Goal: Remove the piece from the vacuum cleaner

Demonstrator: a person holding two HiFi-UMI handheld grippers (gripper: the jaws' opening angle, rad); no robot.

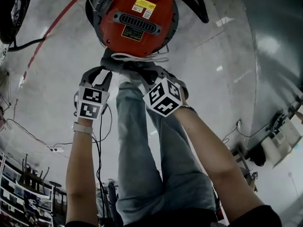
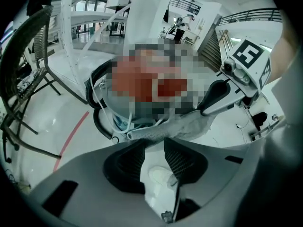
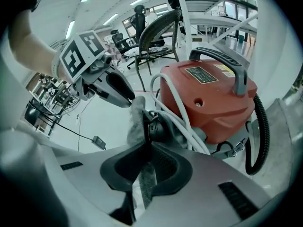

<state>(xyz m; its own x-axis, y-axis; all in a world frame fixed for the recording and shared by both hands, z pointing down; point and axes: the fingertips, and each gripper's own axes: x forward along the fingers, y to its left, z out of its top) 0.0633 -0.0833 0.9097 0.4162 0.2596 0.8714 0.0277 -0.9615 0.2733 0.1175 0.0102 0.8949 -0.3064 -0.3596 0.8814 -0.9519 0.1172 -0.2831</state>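
Note:
The red vacuum cleaner (image 1: 137, 20) (image 3: 208, 98) stands on the floor, with a black handle on top and white cord (image 3: 177, 112) coiled at its base. A grey cloth piece (image 1: 127, 64) (image 2: 184, 124) (image 3: 136, 115) hangs off that base. My right gripper (image 1: 144, 74) (image 3: 150, 148) is shut on a strip of the cloth. My left gripper (image 1: 104, 71) (image 2: 152, 143) stands beside it at the cloth's edge. Its jaws are apart, with floor and a white shoe (image 2: 161, 176) showing through the gap. The cloth lies just past its tips.
A black hose (image 3: 258, 136) loops off the vacuum's right side. A black chair (image 3: 161, 32) (image 2: 23, 79) stands nearby. A red line (image 1: 47, 37) (image 2: 73, 136) runs across the floor. Cables (image 1: 28, 131) trail at the left. The person's jeans-clad legs (image 1: 142, 150) stand behind the grippers.

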